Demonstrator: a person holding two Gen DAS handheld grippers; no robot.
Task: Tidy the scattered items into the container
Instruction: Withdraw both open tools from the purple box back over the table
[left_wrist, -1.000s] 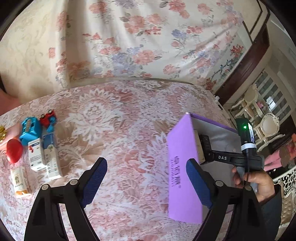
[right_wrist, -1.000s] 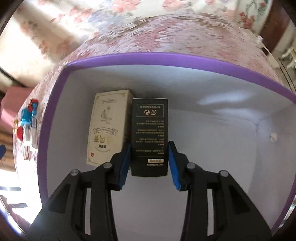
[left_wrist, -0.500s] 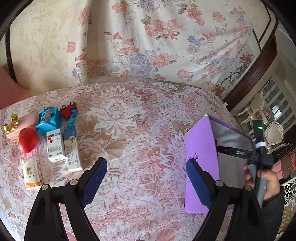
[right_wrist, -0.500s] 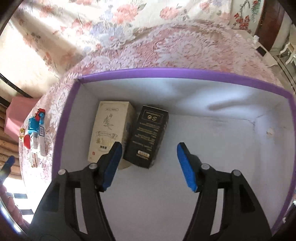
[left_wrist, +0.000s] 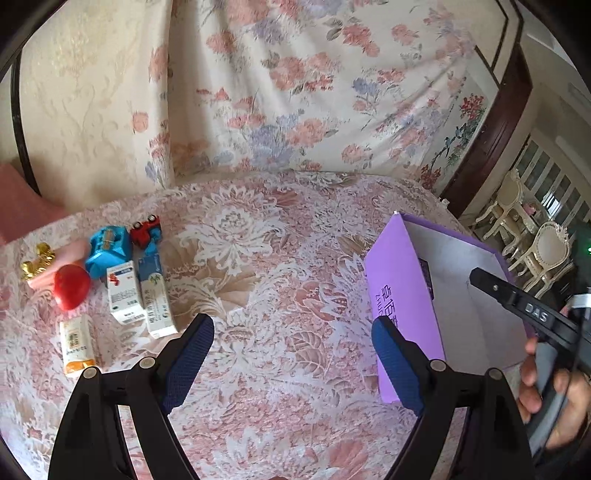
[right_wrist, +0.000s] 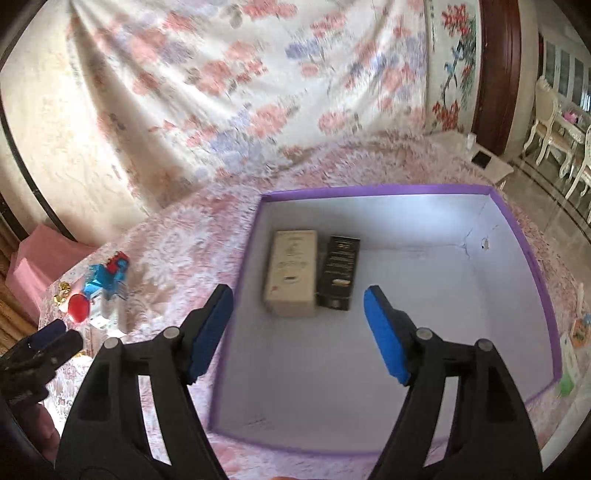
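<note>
A purple box (right_wrist: 373, 190) with a white inside stands on the lace-covered table; it shows at the right in the left wrist view (left_wrist: 402, 295). Inside lie a cream carton (right_wrist: 291, 273) and a black carton (right_wrist: 340, 271) side by side. My right gripper (right_wrist: 297, 332) hangs above the box's near left part, its jaws opening with nothing between them. My left gripper (left_wrist: 291, 358) is open and empty over bare tablecloth. To its left lie a red heart (left_wrist: 72, 286), a blue toy (left_wrist: 109, 251), a red toy car (left_wrist: 146, 229), two white cartons (left_wrist: 125, 291) and an orange-white packet (left_wrist: 75, 343).
A pink block with a gold ornament (left_wrist: 38, 260) lies at the far left. A flowered cloth (left_wrist: 295, 92) hangs behind the table. Small cartons and a green object (right_wrist: 570, 354) sit right of the box. White chairs (left_wrist: 546, 254) stand beyond the right edge. A hand (left_wrist: 546, 398) holds the right gripper.
My right gripper let go of the black carton, opened and rose back out of the box. My left gripper's view swung left, bringing the scattered items closer to centre.
</note>
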